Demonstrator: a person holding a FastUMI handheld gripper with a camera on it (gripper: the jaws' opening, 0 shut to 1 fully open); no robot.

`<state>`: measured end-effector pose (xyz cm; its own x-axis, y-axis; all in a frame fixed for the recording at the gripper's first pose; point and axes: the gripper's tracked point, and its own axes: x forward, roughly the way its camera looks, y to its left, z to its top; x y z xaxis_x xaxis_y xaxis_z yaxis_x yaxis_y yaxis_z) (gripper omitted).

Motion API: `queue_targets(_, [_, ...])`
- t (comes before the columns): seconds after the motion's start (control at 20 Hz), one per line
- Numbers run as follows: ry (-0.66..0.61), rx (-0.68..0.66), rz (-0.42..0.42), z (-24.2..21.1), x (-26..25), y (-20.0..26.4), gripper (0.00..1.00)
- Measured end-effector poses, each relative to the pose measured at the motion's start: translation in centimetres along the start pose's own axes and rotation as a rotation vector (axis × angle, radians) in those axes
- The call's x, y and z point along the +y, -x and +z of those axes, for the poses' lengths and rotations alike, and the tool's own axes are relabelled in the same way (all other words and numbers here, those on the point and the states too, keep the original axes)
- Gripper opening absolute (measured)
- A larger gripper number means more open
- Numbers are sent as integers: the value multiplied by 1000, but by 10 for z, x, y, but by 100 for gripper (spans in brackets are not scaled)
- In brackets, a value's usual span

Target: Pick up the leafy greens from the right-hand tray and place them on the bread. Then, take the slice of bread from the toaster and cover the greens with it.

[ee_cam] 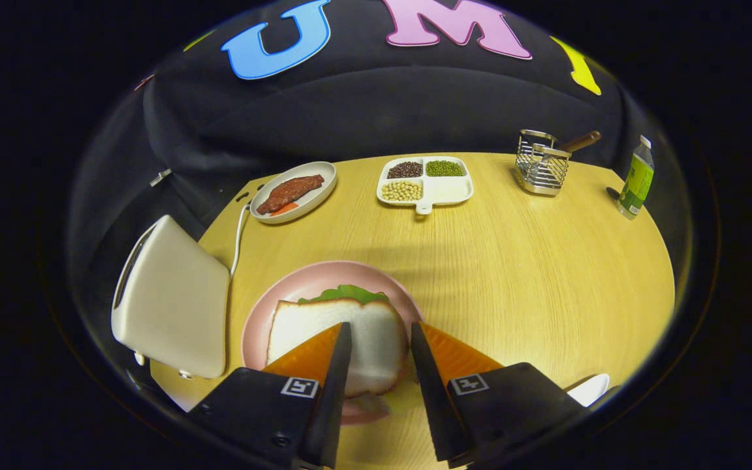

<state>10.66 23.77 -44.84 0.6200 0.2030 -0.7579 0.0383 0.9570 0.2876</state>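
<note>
A white slice of bread (330, 339) lies flat on the pink plate (324, 277), with the leafy greens (348, 293) peeking out from under its far edge. My gripper (381, 326) hovers over the near half of that slice, its fingers spread apart with the bread showing in the gap between them; neither finger presses on it. The white toaster (170, 300) stands just left of the plate, its slot turned away so I cannot see inside.
Beyond the plate sit a white oval dish with a brown meat piece (292, 190) and a divided tray of beans (424, 181). Far right stand a wire rack (541, 163) and a green-labelled bottle (636, 179). A white dish edge (590, 388) shows beside my right finger.
</note>
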Motion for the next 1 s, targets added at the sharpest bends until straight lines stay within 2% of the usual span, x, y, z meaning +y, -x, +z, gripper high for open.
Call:
queue_targets(0.15, [18,-39,19,9,0,12,70])
queue_targets(0.2, [24,-56,29,13,2,17,84])
queue_targets(0.25, [30,-70,38,17,3,23,89])
queue_targets(0.4, [73,-127,58,32,6,47,99])
queue_targets(0.7, [204,-271,102,73,14,124,99])
queue_targets(1.0, [206,-417,160,123,4,217,99])
